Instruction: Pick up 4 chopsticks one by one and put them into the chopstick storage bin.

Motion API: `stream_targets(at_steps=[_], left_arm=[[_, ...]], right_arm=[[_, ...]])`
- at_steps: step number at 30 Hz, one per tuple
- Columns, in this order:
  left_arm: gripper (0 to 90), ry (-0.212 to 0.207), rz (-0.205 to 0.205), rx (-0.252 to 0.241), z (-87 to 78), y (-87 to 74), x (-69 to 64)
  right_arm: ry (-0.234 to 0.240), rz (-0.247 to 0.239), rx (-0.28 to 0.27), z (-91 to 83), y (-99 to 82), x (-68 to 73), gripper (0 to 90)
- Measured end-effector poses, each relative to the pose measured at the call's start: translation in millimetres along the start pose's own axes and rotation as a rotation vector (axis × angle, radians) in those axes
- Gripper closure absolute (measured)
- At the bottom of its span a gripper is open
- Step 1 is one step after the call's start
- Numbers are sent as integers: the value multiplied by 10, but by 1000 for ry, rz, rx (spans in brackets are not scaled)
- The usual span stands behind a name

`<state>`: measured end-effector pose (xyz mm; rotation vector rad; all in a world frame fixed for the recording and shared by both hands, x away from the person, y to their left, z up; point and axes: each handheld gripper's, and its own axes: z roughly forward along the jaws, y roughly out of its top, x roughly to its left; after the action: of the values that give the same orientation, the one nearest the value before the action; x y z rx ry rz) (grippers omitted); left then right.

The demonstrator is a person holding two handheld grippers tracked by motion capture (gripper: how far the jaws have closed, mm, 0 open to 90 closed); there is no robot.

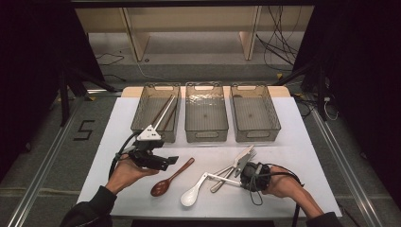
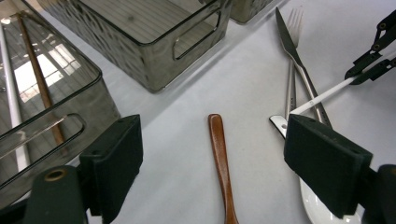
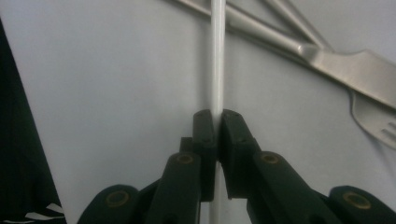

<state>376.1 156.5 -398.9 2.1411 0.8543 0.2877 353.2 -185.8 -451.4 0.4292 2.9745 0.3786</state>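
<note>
My right gripper (image 1: 240, 180) is shut on a white chopstick (image 1: 222, 178) low over the table; the stick points left across a metal knife (image 1: 242, 157) and fork (image 1: 226, 172). Up close the jaws (image 3: 217, 122) pinch the chopstick (image 3: 217, 56), with the knife (image 3: 345, 65) and fork (image 3: 378, 122) beyond. My left gripper (image 1: 170, 161) is open just above a brown wooden spoon (image 1: 171, 178), its handle (image 2: 219, 154) lying between the pads (image 2: 116, 158). A white ceramic spoon (image 1: 192, 192) lies to the right of the wooden one.
Three clear bins stand in a row at the back of the white mat. The left bin (image 1: 142, 124) holds chopsticks, a brown one (image 2: 39, 79) and a white one (image 2: 11, 93). The middle bin (image 1: 206, 133) and right bin (image 1: 255, 135) look empty.
</note>
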Motion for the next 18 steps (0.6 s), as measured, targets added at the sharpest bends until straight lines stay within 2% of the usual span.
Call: stream_targets(at_steps=[6,8,10,12,15,17,18], left_arm=[[197,-18,21,12,48,6,-57],[198,-34,27,13,66,15,-87],[197,-52,40,18,87,26,-119],[197,-64,64,26,113,34,-158],[195,-84,99,41,160,42,-234],[194,-98,115,49,186,44,-268],[193,-108,117,52,203,43,-287]], right_arm=[[-33,-36,-40,-128,67,44,859],[-41,-30,-55,-151,78,51,859],[-36,-15,-65,-182,94,68,859],[-46,-39,-82,-200,108,70,859],[-44,-24,-93,-229,129,89,859],[-51,-47,-102,-234,135,90,859],[-50,-32,-101,-241,145,106,859]])
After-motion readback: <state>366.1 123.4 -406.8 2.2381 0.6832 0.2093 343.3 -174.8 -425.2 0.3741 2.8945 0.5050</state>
